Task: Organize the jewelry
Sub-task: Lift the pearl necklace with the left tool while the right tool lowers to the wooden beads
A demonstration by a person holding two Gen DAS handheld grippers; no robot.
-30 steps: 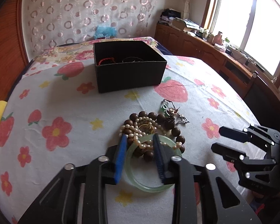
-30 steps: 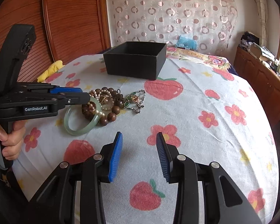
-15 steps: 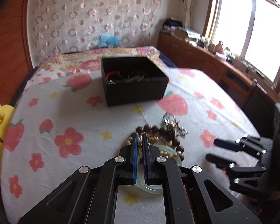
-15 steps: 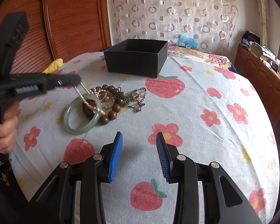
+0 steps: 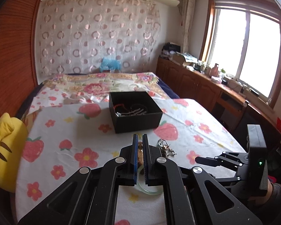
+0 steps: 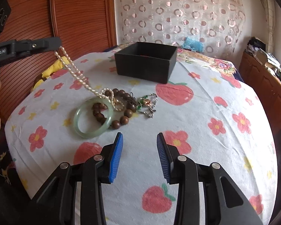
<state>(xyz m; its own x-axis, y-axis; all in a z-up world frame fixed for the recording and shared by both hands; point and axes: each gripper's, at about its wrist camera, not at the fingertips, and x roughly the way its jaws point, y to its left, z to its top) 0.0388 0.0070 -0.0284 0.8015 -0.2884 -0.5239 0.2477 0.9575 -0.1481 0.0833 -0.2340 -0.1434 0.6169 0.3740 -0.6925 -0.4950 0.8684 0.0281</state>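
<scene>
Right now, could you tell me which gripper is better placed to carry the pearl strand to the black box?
Left: the left gripper already grips the pearl strand; the right gripper is open and empty.

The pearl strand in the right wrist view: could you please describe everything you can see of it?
The pearl strand is a string of small, glossy cream-white beads. Its upper end is pinched in the shut left gripper, and it hangs doubled, slanting down to the right. Its lower end is still in the heap, looped over the rim of the pale green bangle and lying against the brown wooden beads on the flowered cloth. So it is partly lifted, not yet free.
</scene>
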